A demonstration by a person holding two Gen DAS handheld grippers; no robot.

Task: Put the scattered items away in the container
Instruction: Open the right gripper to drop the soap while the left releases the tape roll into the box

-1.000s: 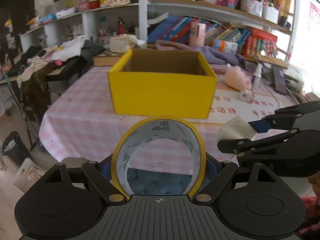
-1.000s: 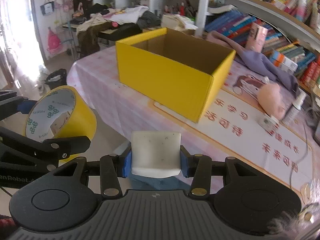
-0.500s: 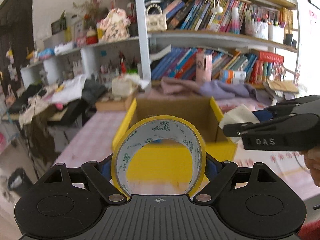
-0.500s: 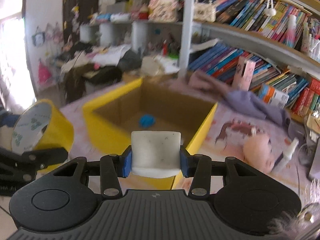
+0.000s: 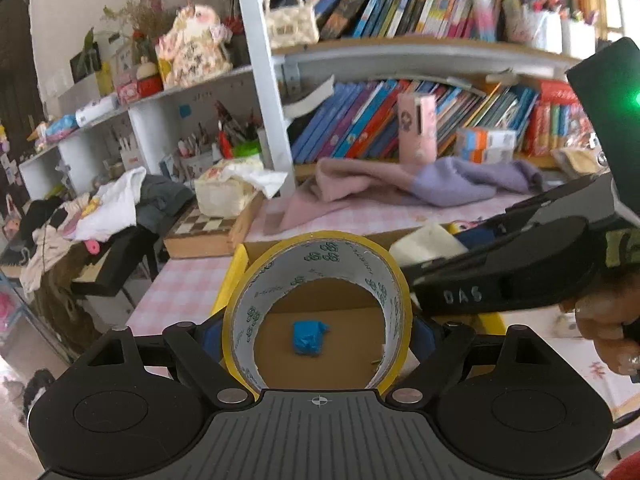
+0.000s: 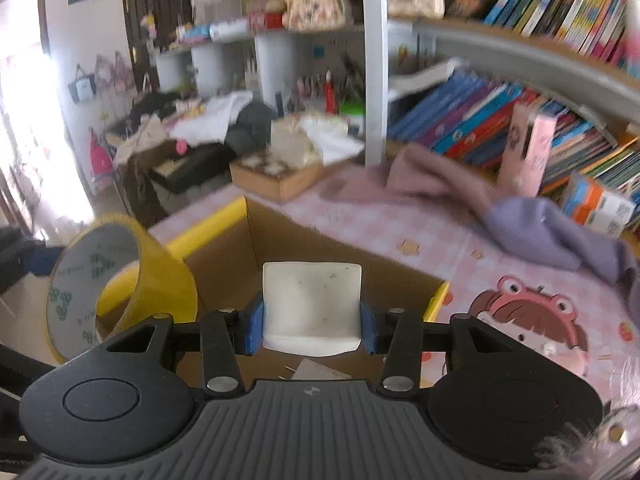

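Note:
My left gripper [image 5: 318, 328] is shut on a yellow tape roll [image 5: 384, 276], held upright over the yellow cardboard box [image 5: 230, 284]. Through the roll's hole I see the box floor with a small blue crumpled item [image 5: 308, 338]. My right gripper [image 6: 312, 318] is shut on a white rectangular block [image 6: 312, 306], also above the box [image 6: 208, 226]. In the right wrist view the tape roll [image 6: 160, 276] hangs at the left over the box's near wall. In the left wrist view the right gripper [image 5: 452, 240] comes in from the right with the white block [image 5: 424, 242].
A pink checked tablecloth [image 6: 400, 224] covers the table. Pink and purple cloths [image 6: 520, 224] lie behind the box. A chessboard box [image 5: 208, 232] sits at the back left. Bookshelves [image 5: 400, 120] line the wall. A person's hand [image 5: 608, 320] holds the right gripper.
Both grippers have moved forward from in front of the box to above its opening, each still holding its item. The blue item inside has come into view.

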